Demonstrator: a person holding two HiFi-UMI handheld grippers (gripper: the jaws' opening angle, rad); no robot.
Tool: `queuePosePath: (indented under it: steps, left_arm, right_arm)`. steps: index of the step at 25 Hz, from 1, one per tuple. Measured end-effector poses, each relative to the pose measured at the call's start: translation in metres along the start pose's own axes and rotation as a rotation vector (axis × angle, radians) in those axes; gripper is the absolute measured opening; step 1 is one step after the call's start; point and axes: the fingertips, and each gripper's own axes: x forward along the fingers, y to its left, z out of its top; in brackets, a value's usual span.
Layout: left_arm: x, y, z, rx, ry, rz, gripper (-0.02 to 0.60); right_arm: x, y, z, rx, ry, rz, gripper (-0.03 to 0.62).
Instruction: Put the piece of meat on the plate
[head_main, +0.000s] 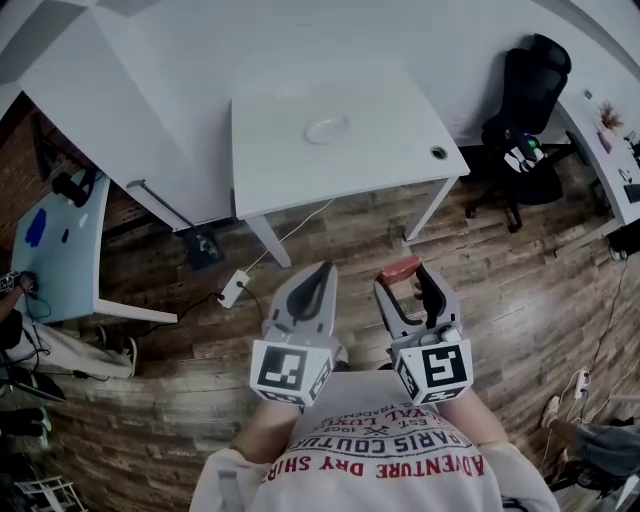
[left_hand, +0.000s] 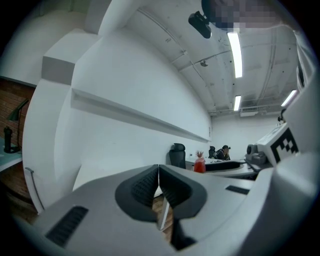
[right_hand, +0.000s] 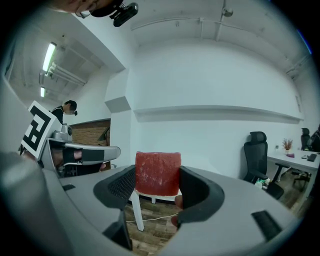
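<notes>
The piece of meat is a red block, and my right gripper is shut on it; in the head view the meat sticks out at the tips of the right gripper. My left gripper is shut with nothing in it, its jaws touching. Both grippers hang close to my body above the wood floor. The white plate lies on the white table, well ahead of both grippers.
A black office chair stands right of the table. White desks run along the left and far right. A power strip and cable lie on the floor by the table leg. People sit at far desks.
</notes>
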Motion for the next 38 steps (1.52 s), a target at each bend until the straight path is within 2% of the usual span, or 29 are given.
queuePosePath:
  steps: [8, 14, 20, 26, 31, 38]
  left_arm:
    - [0.036, 0.044, -0.005, -0.020, 0.012, 0.017, 0.008]
    - [0.076, 0.072, -0.018, -0.020, 0.038, 0.064, 0.008]
    - [0.146, 0.100, -0.001, 0.032, 0.030, 0.136, 0.008]
    - [0.236, 0.118, 0.020, 0.072, 0.039, 0.194, 0.008]
    - [0.296, 0.141, 0.026, 0.060, 0.044, 0.264, 0.008]
    - [0.347, 0.167, 0.007, 0.015, 0.114, 0.331, 0.008]
  right_arm:
    - [0.055, -0.010, 0.002, 0.001, 0.031, 0.004, 0.278]
    - [0.111, -0.032, -0.004, 0.013, 0.032, 0.053, 0.278]
    - [0.183, -0.071, 0.014, 0.014, -0.004, 0.144, 0.278]
    - [0.255, -0.133, 0.033, 0.010, -0.014, 0.221, 0.278]
    - [0.311, -0.178, 0.046, -0.031, -0.013, 0.282, 0.278]
    - [0.370, -0.217, 0.025, -0.001, 0.070, 0.325, 0.278]
